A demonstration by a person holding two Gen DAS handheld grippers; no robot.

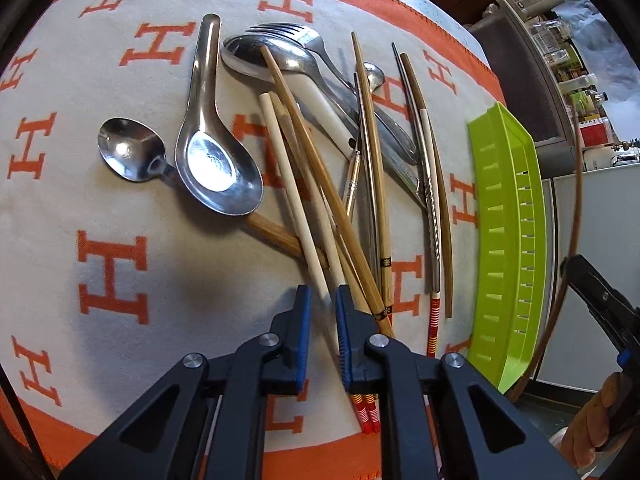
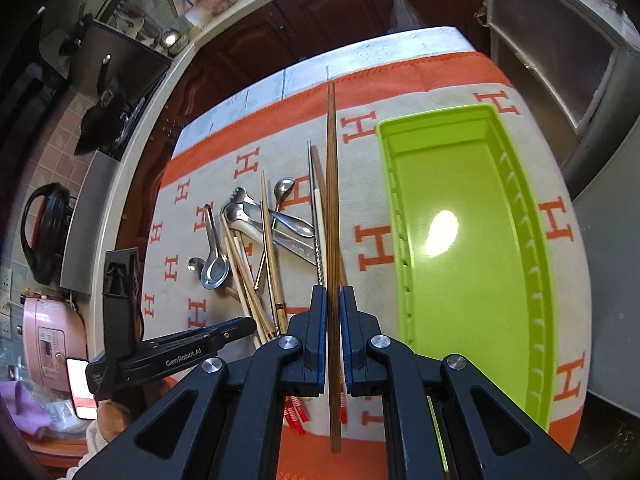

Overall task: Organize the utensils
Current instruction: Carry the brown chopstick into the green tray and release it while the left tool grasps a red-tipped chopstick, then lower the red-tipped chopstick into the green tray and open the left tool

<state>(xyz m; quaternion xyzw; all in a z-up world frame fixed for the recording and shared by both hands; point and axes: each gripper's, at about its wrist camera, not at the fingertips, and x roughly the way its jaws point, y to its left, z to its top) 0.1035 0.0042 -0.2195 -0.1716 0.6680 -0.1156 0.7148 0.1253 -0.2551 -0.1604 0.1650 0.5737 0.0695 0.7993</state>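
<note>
Several chopsticks, spoons and a fork [image 1: 296,34] lie in a loose pile on the orange-and-cream cloth [image 1: 120,208]. My left gripper [image 1: 323,300] points down at the near end of a pale chopstick [image 1: 288,184] and is shut on that end. The right wrist view shows the same left gripper [image 2: 244,326] low over the pile [image 2: 240,240]. My right gripper [image 2: 333,296] is shut on a long dark-brown chopstick [image 2: 331,184], held above the cloth just left of the green tray [image 2: 384,128]. The tray holds nothing.
The green tray [image 1: 508,220] lies along the cloth's right side, near the table edge. A big metal spoon [image 1: 218,160] and a small one [image 1: 128,148] lie left of the pile. A hand [image 1: 600,420] holds the right gripper [image 1: 576,268]. Counter appliances [image 2: 52,340] stand beyond the table.
</note>
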